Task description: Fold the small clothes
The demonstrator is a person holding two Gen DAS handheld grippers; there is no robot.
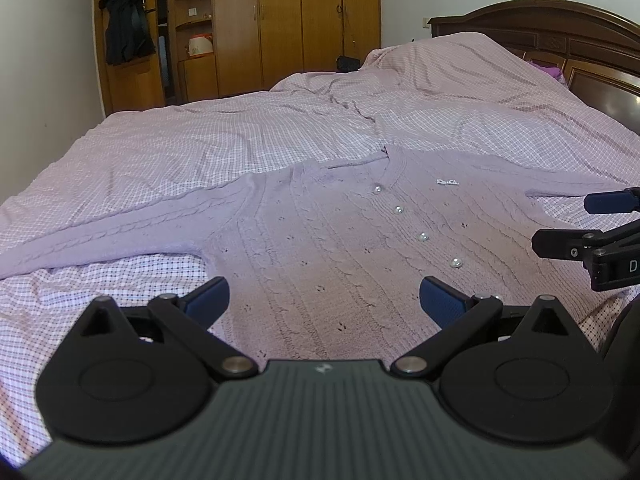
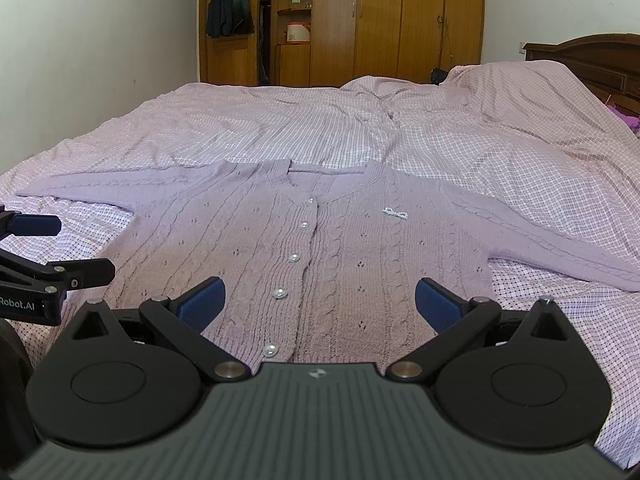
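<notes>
A lilac cable-knit cardigan (image 1: 320, 248) with pearl buttons lies flat and buttoned on the bed, sleeves spread out to both sides; it also shows in the right wrist view (image 2: 344, 248). My left gripper (image 1: 324, 300) is open and empty, hovering over the cardigan's lower left part near the hem. My right gripper (image 2: 320, 300) is open and empty over the lower middle of the cardigan, by the button row. Each gripper shows at the edge of the other's view: the right gripper (image 1: 576, 220) in the left wrist view and the left gripper (image 2: 72, 248) in the right wrist view.
The bed is covered with a pink checked sheet (image 2: 280, 128), wrinkled, with a raised bulge at the far right. A dark wooden headboard (image 1: 560, 36) stands at the right. Wooden wardrobes (image 2: 380, 20) and hanging dark clothes (image 2: 228, 4) are beyond the bed.
</notes>
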